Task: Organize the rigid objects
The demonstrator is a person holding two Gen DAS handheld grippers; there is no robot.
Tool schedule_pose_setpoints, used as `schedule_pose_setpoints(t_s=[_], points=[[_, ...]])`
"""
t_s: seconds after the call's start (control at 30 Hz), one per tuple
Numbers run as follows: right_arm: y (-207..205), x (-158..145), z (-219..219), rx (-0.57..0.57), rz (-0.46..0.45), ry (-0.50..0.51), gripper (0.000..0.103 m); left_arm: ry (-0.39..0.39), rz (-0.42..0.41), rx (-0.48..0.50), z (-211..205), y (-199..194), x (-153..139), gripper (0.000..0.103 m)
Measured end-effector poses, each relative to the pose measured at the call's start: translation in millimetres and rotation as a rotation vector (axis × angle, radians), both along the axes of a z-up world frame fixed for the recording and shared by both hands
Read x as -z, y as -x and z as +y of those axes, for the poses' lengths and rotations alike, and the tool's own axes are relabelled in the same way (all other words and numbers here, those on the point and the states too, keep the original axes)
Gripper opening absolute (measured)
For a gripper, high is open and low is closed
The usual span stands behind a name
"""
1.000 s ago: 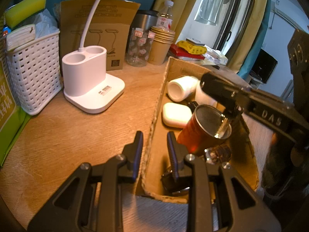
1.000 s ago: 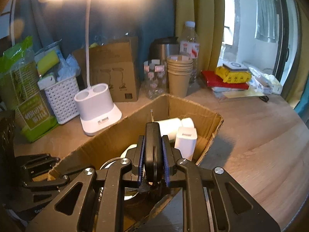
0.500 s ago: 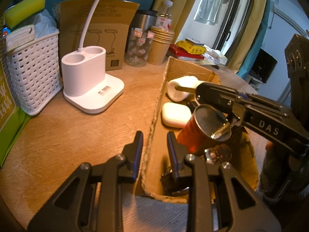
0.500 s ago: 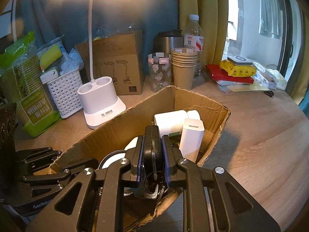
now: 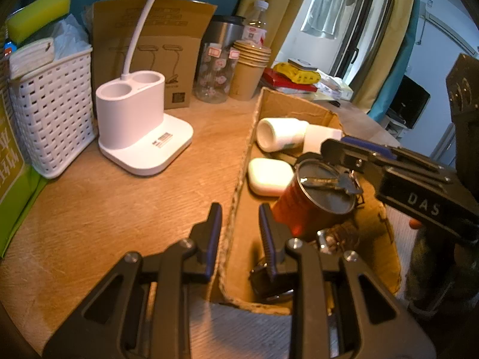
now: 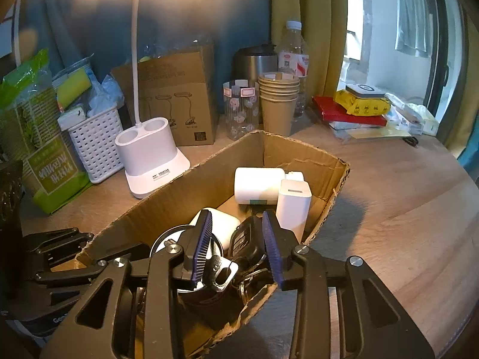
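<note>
Between my left gripper's [image 5: 239, 224] parted fingers stands the cardboard box [image 5: 239, 179] wall; below my right gripper's [image 6: 236, 245] wide-open fingers, a key [image 5: 329, 182] lies on the red can [image 5: 302, 206].

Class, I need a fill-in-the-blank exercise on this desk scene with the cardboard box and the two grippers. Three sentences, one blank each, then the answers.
1. The left gripper straddles the near wall of the ____ box.
2. The key lies on top of the ____ can.
3. The right gripper hangs over the box with its jaws ____.

Answers: cardboard; red; open
</note>
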State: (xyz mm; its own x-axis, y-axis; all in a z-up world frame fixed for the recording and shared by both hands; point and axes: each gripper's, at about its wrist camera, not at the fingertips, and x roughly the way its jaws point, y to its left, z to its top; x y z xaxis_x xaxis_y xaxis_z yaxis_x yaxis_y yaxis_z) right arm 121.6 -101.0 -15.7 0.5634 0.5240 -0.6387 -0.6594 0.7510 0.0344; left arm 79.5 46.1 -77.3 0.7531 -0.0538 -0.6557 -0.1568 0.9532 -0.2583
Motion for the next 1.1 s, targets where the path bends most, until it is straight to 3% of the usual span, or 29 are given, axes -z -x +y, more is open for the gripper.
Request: schedule_pose_setpoints(t_s=[0.17,0.3,0.8,1.1], points=[[3.9,-1.9,-3.9,0.025,-0.001,0.001,0.038,0.0,0.0,-0.001,0.4,-0.1,0.1,0.027],[8.5,-2.1,-8.9,0.064,-0.006,0.008,0.049,-0.001,0.0,0.0,-0.8,0.3,-0.4,0.027],[45.3,-27.7,-49.3,0.248,-0.046,-0.005,0.05,-0.019,-0.005,-0.002,-2.7,4.2,-3.1,0.031],[79.9,-59.7,-79.3,0.345,-0.125,-0.014,0.051,-0.104,-0.093,-0.017,-15.6,25.0,-29.8,0.037]])
